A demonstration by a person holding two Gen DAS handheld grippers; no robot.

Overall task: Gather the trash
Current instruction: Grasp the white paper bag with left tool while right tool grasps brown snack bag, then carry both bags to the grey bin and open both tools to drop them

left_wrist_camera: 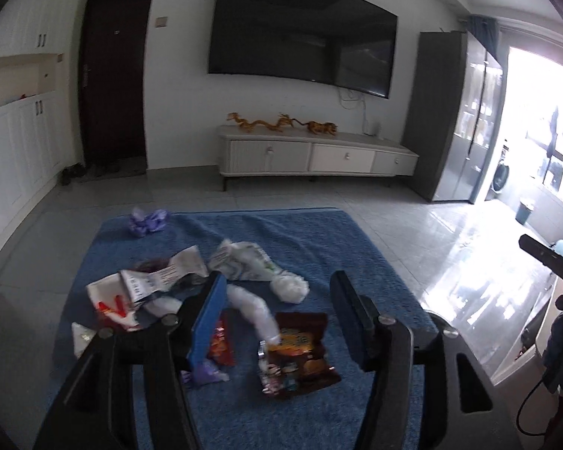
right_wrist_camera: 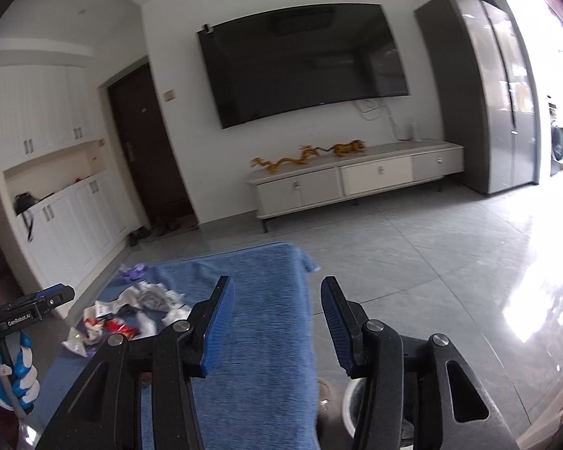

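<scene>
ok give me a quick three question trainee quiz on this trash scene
1. True or false: the left gripper holds a wrapper.
2. What lies at the far left corner of the blue textured cloth? A) crumpled purple plastic bag B) green glass bottle C) metal can
3. Fill in: the dark brown snack packet lies ____ the left gripper's open jaws in the left wrist view.

Key: 1 false; 2 A; 3 between.

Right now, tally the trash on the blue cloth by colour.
Purple scraps: 2
Brown snack bag: 1
Red wrapper: 1
White pieces, some printed, overlapping: about 6
Total: about 10
</scene>
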